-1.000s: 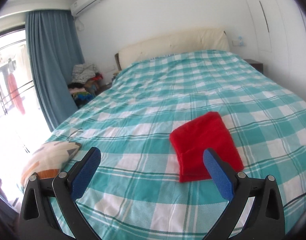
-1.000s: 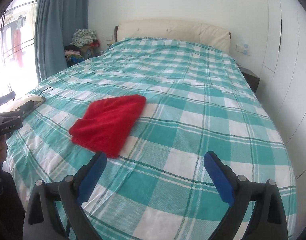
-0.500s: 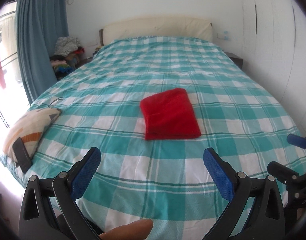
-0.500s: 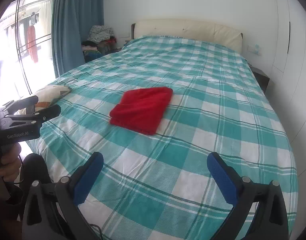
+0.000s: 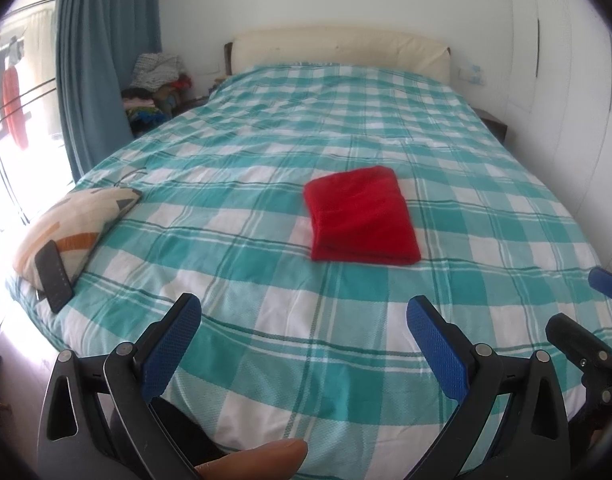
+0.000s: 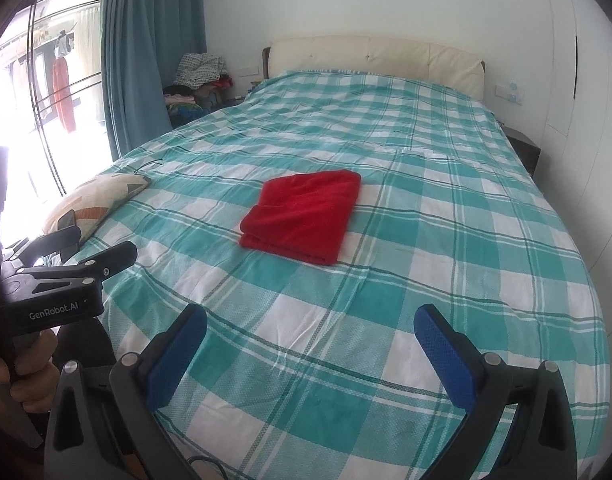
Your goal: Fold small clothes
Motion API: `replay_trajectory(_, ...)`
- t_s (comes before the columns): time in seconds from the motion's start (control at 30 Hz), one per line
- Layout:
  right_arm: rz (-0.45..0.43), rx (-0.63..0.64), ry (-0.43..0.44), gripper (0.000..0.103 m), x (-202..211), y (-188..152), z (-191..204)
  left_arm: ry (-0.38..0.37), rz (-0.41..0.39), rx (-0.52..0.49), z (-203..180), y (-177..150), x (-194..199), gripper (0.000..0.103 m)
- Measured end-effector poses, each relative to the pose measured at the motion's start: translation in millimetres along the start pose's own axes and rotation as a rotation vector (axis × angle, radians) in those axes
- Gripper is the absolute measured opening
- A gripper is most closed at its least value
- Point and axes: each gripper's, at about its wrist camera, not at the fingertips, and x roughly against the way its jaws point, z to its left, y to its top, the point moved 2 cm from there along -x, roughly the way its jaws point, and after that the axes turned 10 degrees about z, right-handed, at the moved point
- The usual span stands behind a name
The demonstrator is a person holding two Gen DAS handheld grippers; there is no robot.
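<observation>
A: Red garment [image 5: 363, 216]: soft cloth, matt, slightly fuzzy nap. Bedspread [image 5: 266, 152]: woven checked cloth, matt, fine creases.

B: Left hand-held gripper [image 5: 304, 346]: black matt plastic frame, blue dimpled pads [image 5: 435, 346], bright metal rivets. Phone [image 5: 53, 276]: glossy dark face. Headboard [image 6: 377, 56]: smooth cream upholstery, faint sheen.

The red garment [image 5: 363, 216] lies folded into a compact rectangle on the teal-and-white checked bedspread [image 5: 266, 264], roughly mid-bed and flat, well apart from the foot edge. Its fabric looks soft and fleecy — a few shallow creases run across the top layer, and stacked layers show along the near edge. In the right wrist view it [image 6: 304, 214] sits slightly askew to the checks — one corner toward the foot.
</observation>
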Motion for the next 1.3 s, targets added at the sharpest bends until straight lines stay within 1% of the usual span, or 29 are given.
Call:
replay_trajectory(0.23,-0.018,0.009,-0.035,0.102,5,2,0,0.008,0.002,-0.002,0,0,0,0.103)
replay_trajectory(0.6,-0.021,0.004,-0.019,0.102,9,10,3,0.030,0.004,-0.009,0,3,1,0.103)
replay_trajectory(0.93,-0.036,0.014,-0.012,0.102,10,16,9,0.032,0.012,-0.007,-1,4,-1,0.103)
replay_trajectory(1.2,-0.017,0.018,-0.006,0.102,4,18,11,0.041,0.006,-0.012,-2,3,-1,0.103)
replay_trajectory(1.3,0.002,0.010,0.009,0.102,2,18,12,0.037,0.005,-0.013,-3,2,0,0.103)
